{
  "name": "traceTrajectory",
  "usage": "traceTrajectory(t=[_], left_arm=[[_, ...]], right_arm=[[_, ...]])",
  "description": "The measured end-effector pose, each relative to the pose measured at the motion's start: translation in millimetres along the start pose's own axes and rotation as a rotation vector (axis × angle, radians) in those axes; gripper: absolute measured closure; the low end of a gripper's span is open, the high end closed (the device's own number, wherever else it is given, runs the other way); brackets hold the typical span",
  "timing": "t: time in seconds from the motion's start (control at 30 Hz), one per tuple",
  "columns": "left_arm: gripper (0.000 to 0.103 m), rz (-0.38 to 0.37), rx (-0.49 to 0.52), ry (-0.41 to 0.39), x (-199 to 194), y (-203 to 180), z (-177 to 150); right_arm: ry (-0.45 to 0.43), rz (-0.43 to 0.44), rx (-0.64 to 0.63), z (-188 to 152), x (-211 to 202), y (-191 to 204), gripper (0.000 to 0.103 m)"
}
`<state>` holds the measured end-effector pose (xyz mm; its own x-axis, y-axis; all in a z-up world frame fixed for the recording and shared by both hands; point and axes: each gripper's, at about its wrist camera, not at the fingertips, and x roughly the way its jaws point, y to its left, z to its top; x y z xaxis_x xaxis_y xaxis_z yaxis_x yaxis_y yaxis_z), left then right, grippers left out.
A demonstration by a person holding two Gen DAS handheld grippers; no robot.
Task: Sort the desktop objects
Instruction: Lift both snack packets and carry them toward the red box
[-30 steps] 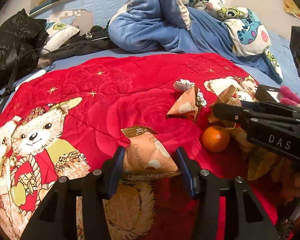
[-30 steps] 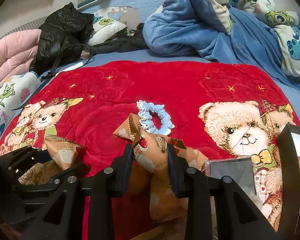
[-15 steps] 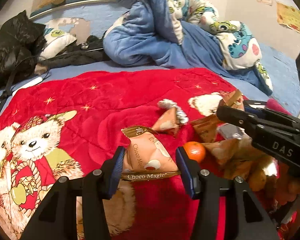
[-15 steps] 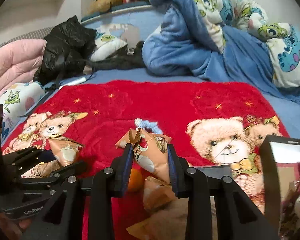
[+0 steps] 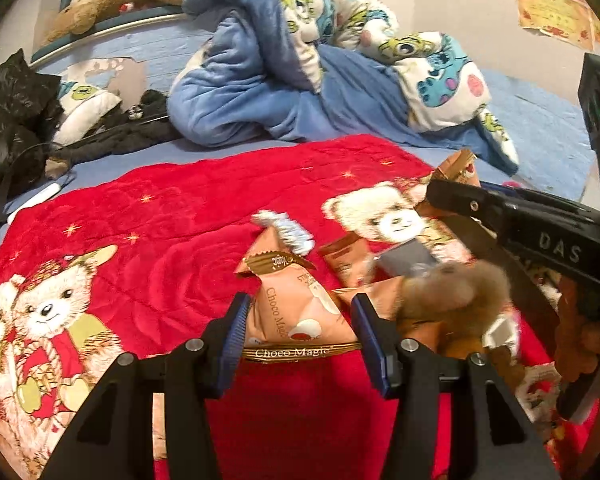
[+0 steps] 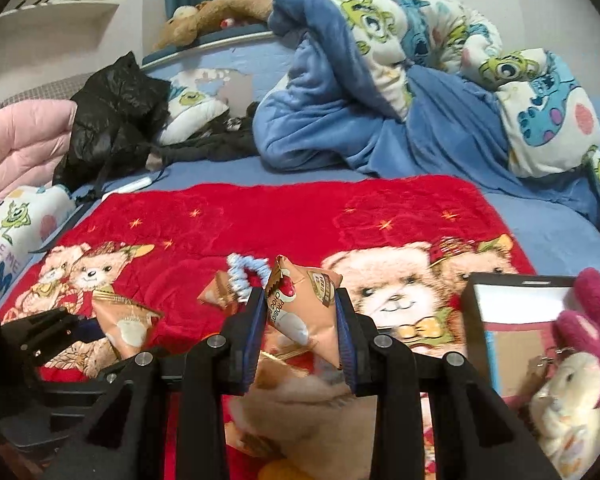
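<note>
We have a snack packet in each tool. Nearest us, our left gripper (image 5: 298, 334) is clenched on the Choco Magic packet (image 5: 296, 312), the blue pads pressing its lower sides just above the crimped bottom seam. Our right gripper (image 6: 300, 332) is likewise clamped on the strawberry packet (image 6: 300, 308), which stands upright between the fingers. Both packets hang above the red bear blanket (image 5: 172, 232).

The packets are puffed and slick, so we judge that a light grip near the seam could let the left one slide out, while a harder squeeze might burst it.

Just beyond the left fingers lies a crowded heap: a blurred brown fluffy thing (image 5: 456, 292), more loose packets (image 5: 344, 258) and a blue scrunchie (image 5: 286, 230). Lowering either packet here, we risk nudging that pile and scattering it over the soft, uneven blanket. The two tools are also close together, and they could knock together if we swing inward.

On the right, an open box (image 6: 520, 320) stands beside plush toys (image 6: 580, 368); its wall could catch a packet's corner. Farther back, the blue quilt (image 6: 360, 120) is well apart.
</note>
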<state>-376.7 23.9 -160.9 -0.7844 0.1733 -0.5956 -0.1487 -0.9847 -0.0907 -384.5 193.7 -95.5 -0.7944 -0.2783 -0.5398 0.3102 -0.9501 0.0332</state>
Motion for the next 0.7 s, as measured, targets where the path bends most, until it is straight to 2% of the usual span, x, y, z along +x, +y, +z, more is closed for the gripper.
traceTrajectory(t=[0.3,0.5,0.63,0.7], left_arm=[[0.050,-0.051,0.074,0.004,-2.5,-47.2,16.7],[0.050,-0.120,0.147,0.000,4.6,-95.4,44.7],[0.050,-0.239,0.166,-0.003,14.9,-135.9,68.8],[0.050,-0.271,0.194,-0.004,22.4,-159.0,78.3]], right_arm=[[-0.044,-0.081,0.121,1.3,-28.8,-59.8,0.071],[-0.070,-0.222,0.202,-7.2,-66.0,-115.9,0.071],[-0.087,-0.318,0.295,-20.9,-93.9,-161.3,0.071],[-0.085,-0.377,0.330,-29.3,-105.5,-179.2,0.071]])
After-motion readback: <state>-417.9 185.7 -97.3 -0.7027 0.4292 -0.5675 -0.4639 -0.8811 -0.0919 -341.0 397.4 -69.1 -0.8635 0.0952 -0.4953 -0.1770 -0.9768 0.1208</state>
